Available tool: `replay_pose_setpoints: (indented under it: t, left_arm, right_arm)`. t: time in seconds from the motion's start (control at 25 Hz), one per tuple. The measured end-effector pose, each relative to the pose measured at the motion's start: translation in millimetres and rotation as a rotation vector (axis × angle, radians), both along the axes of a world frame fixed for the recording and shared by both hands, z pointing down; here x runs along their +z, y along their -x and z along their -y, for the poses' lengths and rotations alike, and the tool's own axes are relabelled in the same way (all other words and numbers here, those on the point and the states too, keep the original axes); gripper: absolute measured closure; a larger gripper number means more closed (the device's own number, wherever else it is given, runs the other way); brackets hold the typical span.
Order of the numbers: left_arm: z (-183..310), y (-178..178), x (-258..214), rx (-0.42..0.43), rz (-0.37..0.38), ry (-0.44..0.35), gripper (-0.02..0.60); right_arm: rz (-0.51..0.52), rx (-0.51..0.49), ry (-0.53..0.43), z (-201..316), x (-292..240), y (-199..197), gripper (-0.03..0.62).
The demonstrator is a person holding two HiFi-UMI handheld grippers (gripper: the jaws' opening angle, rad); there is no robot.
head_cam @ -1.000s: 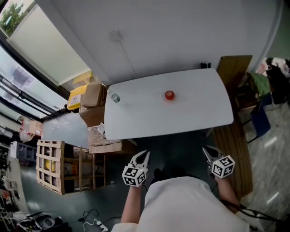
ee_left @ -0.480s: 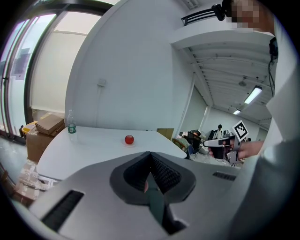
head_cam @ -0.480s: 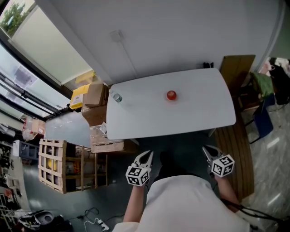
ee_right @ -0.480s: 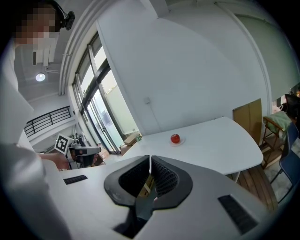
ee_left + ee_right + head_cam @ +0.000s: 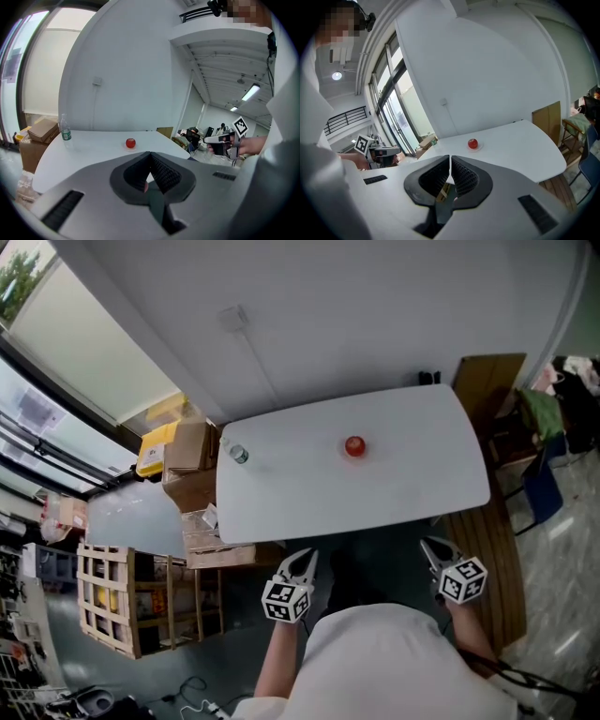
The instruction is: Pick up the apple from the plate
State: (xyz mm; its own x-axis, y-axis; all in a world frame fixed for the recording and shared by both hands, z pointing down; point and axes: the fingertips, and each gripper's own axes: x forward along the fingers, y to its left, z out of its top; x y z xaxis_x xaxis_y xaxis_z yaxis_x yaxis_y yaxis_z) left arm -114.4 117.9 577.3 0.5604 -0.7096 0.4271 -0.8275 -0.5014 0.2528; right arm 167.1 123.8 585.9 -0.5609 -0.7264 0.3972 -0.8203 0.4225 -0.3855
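Head view: approach step. Left gripper (image 5: 302, 556) and right gripper (image 5: 427, 546) short of table (image 5: 281, 507); apple (image 5: 354, 446) well ahead, between them.
Left gripper view: jaws together, empty; apple on plate (image 5: 130, 148), ahead, slightly left.
Right gripper view: jaws together, empty; apple ahead, slightly right.
Next, likely: reach forward, open jaws.

White shirt (image 5: 394, 662), black ribbed fingers (image 5: 161, 173), grey housings (image 5: 93, 187), black-and-white marker cubes (image 5: 286, 601)
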Motion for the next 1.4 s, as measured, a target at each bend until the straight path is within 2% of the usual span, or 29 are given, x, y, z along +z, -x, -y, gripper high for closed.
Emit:
replay_pose_setpoints:
  t: [0.64, 0.84, 1.16, 1.4]
  left_arm:
    - [97.8, 13.4, 8.5, 0.102, -0.01, 0.047, 0.58]
    - [128.5, 22.9, 15.4, 0.137, 0.007, 0.057, 0.58]
    - [173.8, 24.3, 22.7, 0.24, 0.012, 0.061, 0.58]
    - [185.9, 15.2, 34.3, 0.34, 0.021, 0.086, 0.58]
  right_arm:
    - [-0.036, 0.062, 0.058, 77.3, 6.9, 26.9, 0.557]
    - [-0.053, 0.09, 0.078, 96.4, 8.6, 39.9, 0.557]
    - [-0.073, 0.147, 0.104, 132.9, 12.5, 56.8, 0.556]
    - [-0.059, 0.196, 0.11, 155.3, 11.7, 74.1, 0.556]
